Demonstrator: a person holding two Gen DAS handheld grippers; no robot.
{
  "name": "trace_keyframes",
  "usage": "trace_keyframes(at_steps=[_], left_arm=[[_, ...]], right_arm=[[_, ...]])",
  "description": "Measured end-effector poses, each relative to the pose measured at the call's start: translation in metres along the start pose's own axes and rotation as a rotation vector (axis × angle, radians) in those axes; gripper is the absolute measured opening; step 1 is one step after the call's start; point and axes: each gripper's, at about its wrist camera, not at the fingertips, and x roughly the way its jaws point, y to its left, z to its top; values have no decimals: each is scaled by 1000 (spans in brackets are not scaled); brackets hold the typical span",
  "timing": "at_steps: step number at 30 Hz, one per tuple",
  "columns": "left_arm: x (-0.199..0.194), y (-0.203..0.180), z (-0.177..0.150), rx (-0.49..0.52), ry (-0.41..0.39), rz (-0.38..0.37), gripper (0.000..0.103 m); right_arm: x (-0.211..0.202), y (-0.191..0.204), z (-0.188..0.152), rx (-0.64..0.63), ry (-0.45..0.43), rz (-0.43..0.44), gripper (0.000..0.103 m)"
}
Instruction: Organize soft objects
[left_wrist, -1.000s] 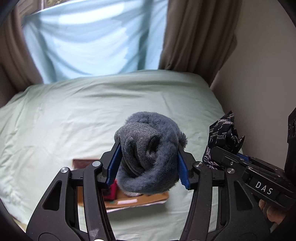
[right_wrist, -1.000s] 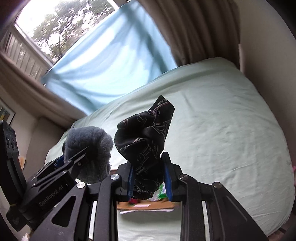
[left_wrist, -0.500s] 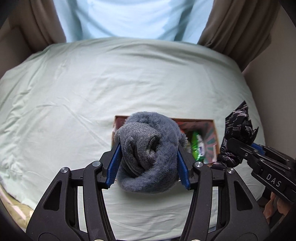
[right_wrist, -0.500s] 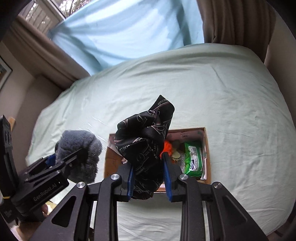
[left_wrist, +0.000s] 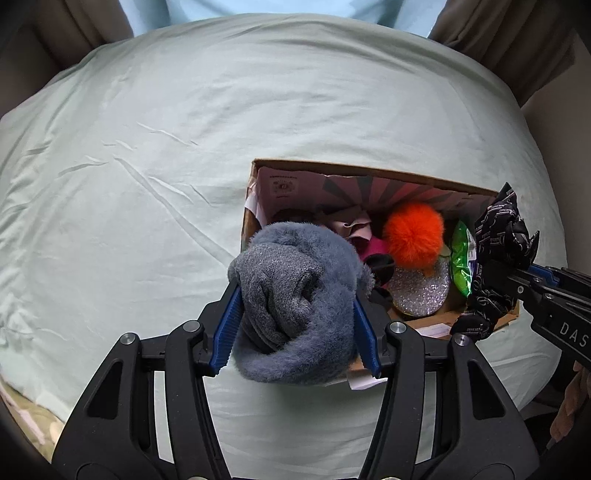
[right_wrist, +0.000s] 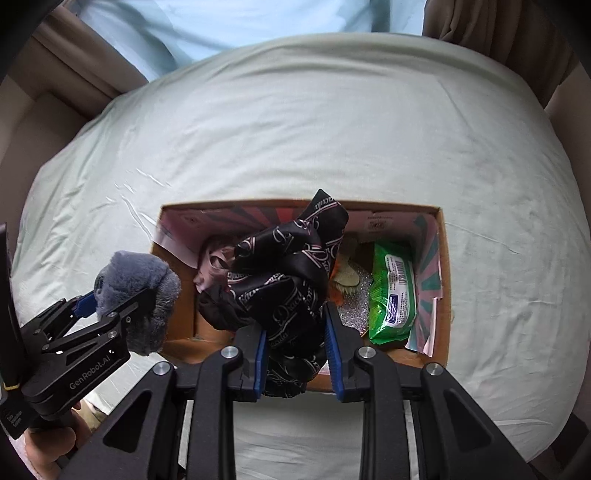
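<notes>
Both tools now above box (right_wrist: 443, 280), gray fuzzy bundle (left_wrist: 295, 306) upright.

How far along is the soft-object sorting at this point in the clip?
Done: the cardboard box on the bed already holds an orange pom-pom, a green wipes pack and pink fabric.
In hand: the left gripper clamps a grey fuzzy sock bundle; the right gripper clamps a black printed scarf over the box.
Left: releasing both into the box.
</notes>
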Motion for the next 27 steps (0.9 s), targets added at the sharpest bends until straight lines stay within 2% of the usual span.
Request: trace_keyframes(at_steps=[4,5,6,7,8,10,11,12,17,27], left_arm=[[12,-9,-1,28,13,-23,51],[13,-12,-1,41,10,-28,55],[13,-17,-1,58,0,-36,62],[11,-20,-2,74,-10,-49,79],[10,-25,-3,99,-16,-56,101],[6,-35,-7,143,-22,-31,103],[7,-39,-9,166,-15,-21,103],[7,-42,-11,181,-6,-15,103],[4,-41,-15,176,4,-5,103],[-37,-36,-16,154,-48,12,103]], right_arm=[[16,-3,1,17,32,4,25],[18,-3,2,17,36,5,25],[20,-4,3,18,42,3,25],[21,-5,4,17,46,0,25],[23,-6,5,14,56,-1,28],[27,-7,8,21,87,-5,52],[29,-8,9,35,102,-9,82],[30,-12,9,56,106,-10,101],[20,-15,7,50,87,-74,102],[-7,-9,-1,60,32,-44,102]])
